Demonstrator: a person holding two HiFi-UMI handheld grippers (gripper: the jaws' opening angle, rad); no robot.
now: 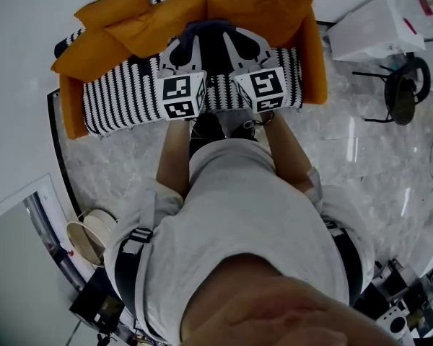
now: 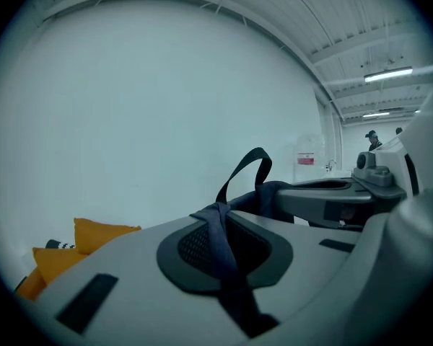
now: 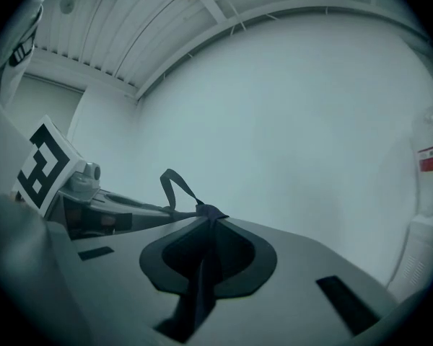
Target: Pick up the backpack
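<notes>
In the head view the dark backpack (image 1: 211, 52) hangs between my two grippers, lifted in front of the sofa (image 1: 123, 103). My left gripper (image 1: 182, 47) is shut on a navy strap (image 2: 224, 244) of the pack, which runs through its jaws. The pack's carry loop (image 2: 247, 171) arches up just beyond. On the other side, my right gripper (image 1: 244, 45) is shut on a second dark strap (image 3: 200, 272). The same loop (image 3: 175, 187) shows past its jaws. Most of the backpack's body is hidden by the grippers and my arms.
The sofa has a black-and-white striped cover and orange cushions (image 1: 155, 20). A white box (image 1: 375, 24) and a black stool (image 1: 402, 92) stand at the right on a pale floor. A white wall fills both gripper views; a person (image 2: 373, 140) stands far off.
</notes>
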